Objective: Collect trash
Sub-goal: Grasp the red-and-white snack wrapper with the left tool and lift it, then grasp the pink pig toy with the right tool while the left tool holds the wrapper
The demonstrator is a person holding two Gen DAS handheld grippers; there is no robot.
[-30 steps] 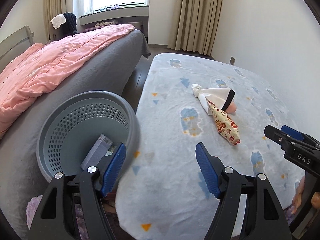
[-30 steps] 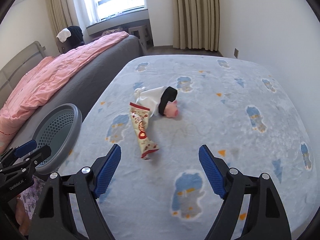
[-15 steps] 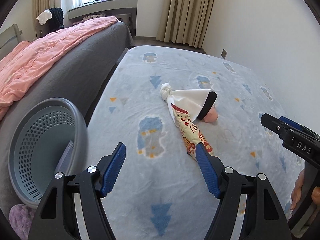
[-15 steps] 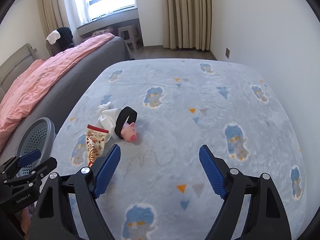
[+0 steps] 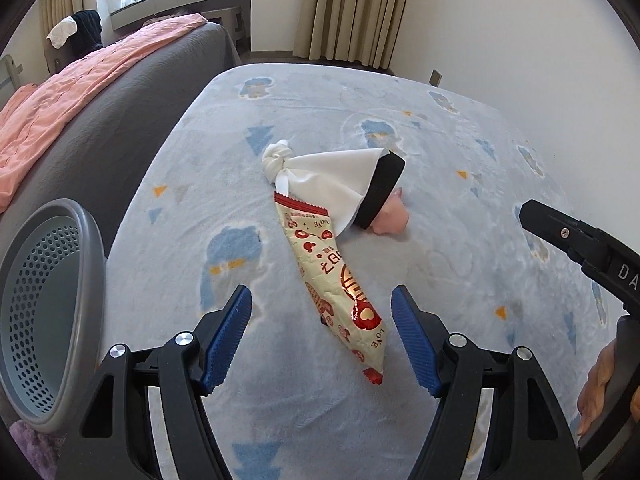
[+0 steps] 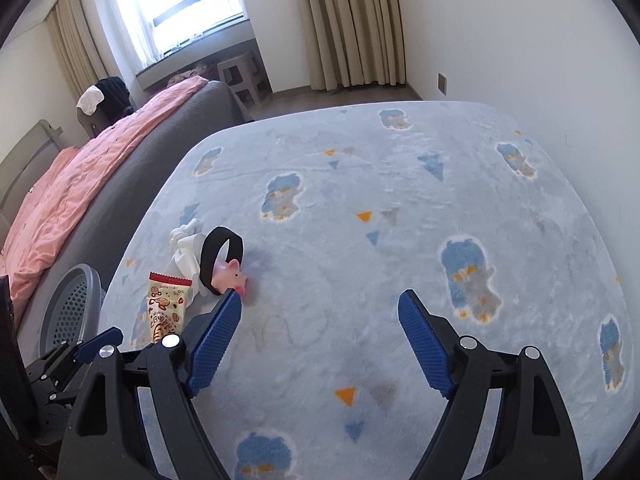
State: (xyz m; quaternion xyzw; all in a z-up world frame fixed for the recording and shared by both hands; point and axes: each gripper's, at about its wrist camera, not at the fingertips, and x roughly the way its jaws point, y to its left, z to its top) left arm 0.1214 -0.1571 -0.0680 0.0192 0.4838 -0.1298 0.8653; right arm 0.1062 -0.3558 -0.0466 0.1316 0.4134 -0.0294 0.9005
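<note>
A long cream-and-red printed snack wrapper (image 5: 334, 280) lies flat on a pale blue fleece blanket (image 5: 440, 152) with cartoon patches, its upper end just beside a white knotted cloth with a black band (image 5: 340, 184) and a small pink rubber pig (image 6: 232, 274). The left tool (image 5: 322, 308) hangs above the wrapper's lower half, blue pads spread wide, gripping nothing. The right tool (image 6: 320, 306) stands equally wide over bare blanket. A grey perforated plastic basket (image 5: 86, 264) sits at the blanket's left edge.

Left gripper (image 5: 321, 312) has moved from the basket (image 5: 90, 280) to over the snack wrapper (image 5: 336, 280); right gripper (image 6: 319, 310) shifted right, past the wrapper.
</note>
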